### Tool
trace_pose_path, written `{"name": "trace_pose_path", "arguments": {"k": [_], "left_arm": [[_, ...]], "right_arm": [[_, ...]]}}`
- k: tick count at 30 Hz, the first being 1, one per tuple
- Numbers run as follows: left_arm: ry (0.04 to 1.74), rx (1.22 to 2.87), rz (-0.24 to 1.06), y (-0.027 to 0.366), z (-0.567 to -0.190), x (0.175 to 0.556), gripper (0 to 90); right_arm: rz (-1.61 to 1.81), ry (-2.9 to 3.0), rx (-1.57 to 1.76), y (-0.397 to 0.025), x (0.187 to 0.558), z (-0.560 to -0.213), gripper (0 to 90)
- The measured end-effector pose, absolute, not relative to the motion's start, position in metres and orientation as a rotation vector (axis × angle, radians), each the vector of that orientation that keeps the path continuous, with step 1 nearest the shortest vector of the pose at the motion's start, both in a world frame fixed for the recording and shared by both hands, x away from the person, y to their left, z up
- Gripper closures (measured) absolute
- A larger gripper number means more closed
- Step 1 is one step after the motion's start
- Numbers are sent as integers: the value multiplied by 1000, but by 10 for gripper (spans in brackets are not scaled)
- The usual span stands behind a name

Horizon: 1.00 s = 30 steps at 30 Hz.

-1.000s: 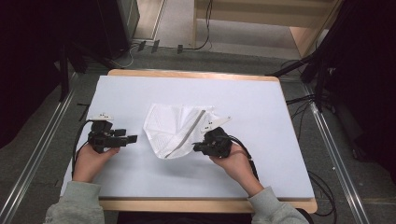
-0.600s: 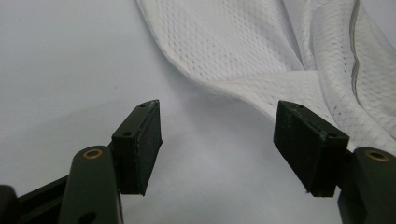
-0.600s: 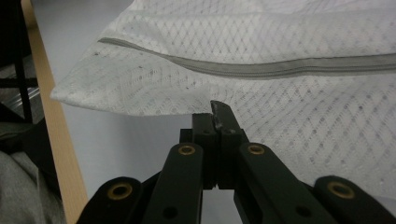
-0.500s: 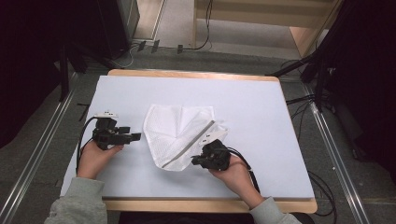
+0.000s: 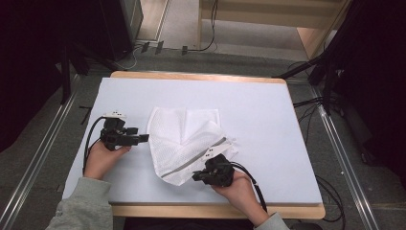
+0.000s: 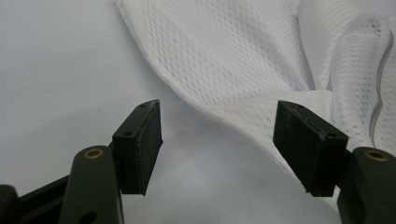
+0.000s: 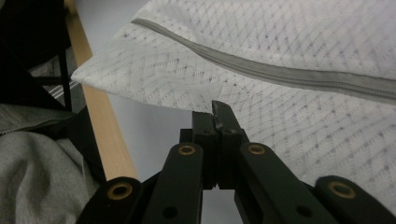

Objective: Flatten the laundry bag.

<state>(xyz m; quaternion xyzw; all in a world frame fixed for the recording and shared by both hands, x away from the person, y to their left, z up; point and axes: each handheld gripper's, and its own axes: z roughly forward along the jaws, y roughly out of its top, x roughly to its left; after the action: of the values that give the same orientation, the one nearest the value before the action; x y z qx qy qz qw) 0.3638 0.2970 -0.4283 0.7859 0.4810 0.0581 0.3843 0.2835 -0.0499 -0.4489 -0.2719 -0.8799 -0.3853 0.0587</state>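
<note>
A white mesh bag (image 5: 184, 136) with a grey zipper (image 5: 191, 162) lies crumpled in the middle of the pale table (image 5: 268, 110). My left gripper (image 5: 143, 139) stands open just left of the bag's left edge. In the left gripper view the mesh bag (image 6: 243, 60) lies ahead of the left gripper (image 6: 217, 144), and its hem runs between the spread jaws. My right gripper (image 5: 196, 177) sits near the table's front, shut on the bag's lower edge. The right gripper view shows the right gripper (image 7: 217, 116) pinching the mesh just below the zipper (image 7: 280, 74).
The table's wooden front edge (image 5: 191, 210) lies just behind the right hand. Free surface spreads to the right and far side of the bag. Cables (image 5: 316, 103) and dark stands (image 5: 330, 62) line the floor around the table.
My right gripper has pulled toward the table's front and a little left, dragging the bag's zipper edge with it. The left gripper edged right, closer to the bag's left hem.
</note>
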Motion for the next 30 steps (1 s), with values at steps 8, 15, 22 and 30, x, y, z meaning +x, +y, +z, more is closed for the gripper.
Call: {"name": "trace_pose_path", "arguments": {"k": [8, 15, 22, 30], "left_arm": [[1228, 2010, 141, 297, -429, 366, 335], [1231, 2010, 140, 297, -429, 365, 335], [1231, 2009, 149, 297, -429, 362, 335], [1243, 1999, 162, 303, -429, 353, 335]], "right_arm": [[-1201, -2701, -817, -57, 285, -444, 709], [-1324, -2712, -871, -84, 288, -425, 654], [-1328, -2728, -1006, -105, 313, -425, 659], [-1334, -2758, -1122, -118, 350, -429, 657]]}}
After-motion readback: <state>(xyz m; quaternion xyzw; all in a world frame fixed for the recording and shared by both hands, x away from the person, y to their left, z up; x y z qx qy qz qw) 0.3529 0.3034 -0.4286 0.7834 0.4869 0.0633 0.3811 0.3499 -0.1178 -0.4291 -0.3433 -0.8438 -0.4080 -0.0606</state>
